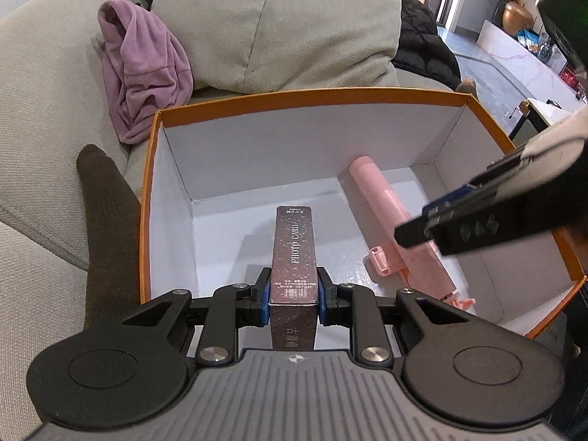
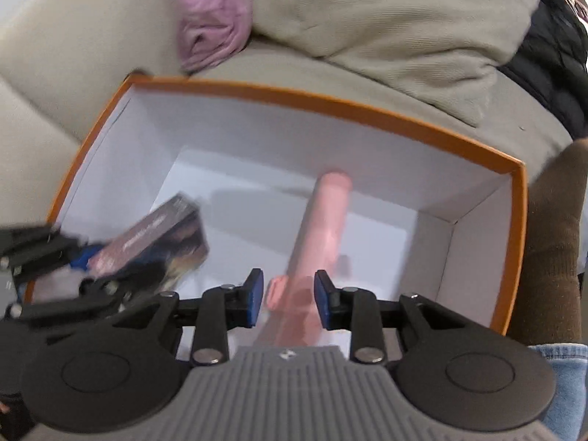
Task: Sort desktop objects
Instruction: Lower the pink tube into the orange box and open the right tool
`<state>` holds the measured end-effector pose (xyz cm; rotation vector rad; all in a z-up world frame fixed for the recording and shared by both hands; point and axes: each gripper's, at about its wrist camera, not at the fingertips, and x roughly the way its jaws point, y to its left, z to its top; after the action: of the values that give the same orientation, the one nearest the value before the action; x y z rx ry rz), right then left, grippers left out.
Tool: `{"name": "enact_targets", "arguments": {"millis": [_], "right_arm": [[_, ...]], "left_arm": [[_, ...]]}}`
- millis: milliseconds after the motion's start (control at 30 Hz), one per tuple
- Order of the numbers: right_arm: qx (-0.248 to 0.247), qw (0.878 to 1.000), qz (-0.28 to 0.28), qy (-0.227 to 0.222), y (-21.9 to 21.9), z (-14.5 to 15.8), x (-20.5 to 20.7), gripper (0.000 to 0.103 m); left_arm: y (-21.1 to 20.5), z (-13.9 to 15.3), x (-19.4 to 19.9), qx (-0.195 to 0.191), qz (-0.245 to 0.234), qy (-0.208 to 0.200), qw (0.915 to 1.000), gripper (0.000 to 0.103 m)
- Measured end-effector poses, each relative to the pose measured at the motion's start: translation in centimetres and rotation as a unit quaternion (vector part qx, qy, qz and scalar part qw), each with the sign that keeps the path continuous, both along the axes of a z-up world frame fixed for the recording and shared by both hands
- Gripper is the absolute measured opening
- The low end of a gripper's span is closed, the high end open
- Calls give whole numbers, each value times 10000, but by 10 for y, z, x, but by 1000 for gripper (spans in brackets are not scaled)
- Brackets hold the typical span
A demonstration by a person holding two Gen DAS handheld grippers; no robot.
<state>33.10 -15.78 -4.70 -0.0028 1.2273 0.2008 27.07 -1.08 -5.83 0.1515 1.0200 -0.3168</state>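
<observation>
photo card box (image 1: 294, 253): clamped in left gripper (image 1: 293, 294), above floor of orange-rimmed box (image 1: 257, 93), left half
long axis: 12–6 o'clock, in line with the fingers
pink selfie stick (image 2: 323, 228): lying on the floor, right half, axis about 1–7
right gripper (image 2: 288, 299): jaws parted, straddling the stick's near end, pads not touching
nearer hand: left, for the card box drop

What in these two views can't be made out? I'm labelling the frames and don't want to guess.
- Right wrist view: the pink selfie stick is motion-blurred, so whether the right gripper touches it is unclear.
- Left wrist view: the stick's near end is cut off behind the left gripper.
- Left wrist view: the small print on the photo card box is too small to read.
- Both views: what the orange box rests on is hidden.
</observation>
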Motion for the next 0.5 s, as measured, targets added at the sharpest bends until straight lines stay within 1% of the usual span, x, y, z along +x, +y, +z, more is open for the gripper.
{"name": "enact_targets", "arguments": {"millis": [33, 100, 200, 267, 367, 400, 500], "right_arm": [[-209, 9998, -2, 1, 4, -1, -4, 32], [-434, 9989, 186, -73, 13, -4, -12, 32], [-438, 9973, 581, -120, 27, -6, -21, 32], [-543, 9951, 813, -128, 41, -14, -14, 31], [-840, 9888, 1228, -135, 54, -26, -8, 31], [-973, 9865, 1310, -163, 57, -29, -6, 29], [-1273, 9807, 1472, -195, 60, -32, -6, 29]], "left_arm": [[0, 0, -1, -26, 7, -20, 10000, 26], [2, 0, -4, -93, 16, -45, 9999, 26], [5, -3, -5, -145, 11, -53, 9999, 26], [9, -4, -5, -186, 45, -64, 9998, 26], [14, -2, -8, -343, -3, -122, 9993, 26], [14, -1, -8, -371, -20, -147, 9992, 26], [15, -3, -9, -413, -36, -175, 9990, 26]]}}
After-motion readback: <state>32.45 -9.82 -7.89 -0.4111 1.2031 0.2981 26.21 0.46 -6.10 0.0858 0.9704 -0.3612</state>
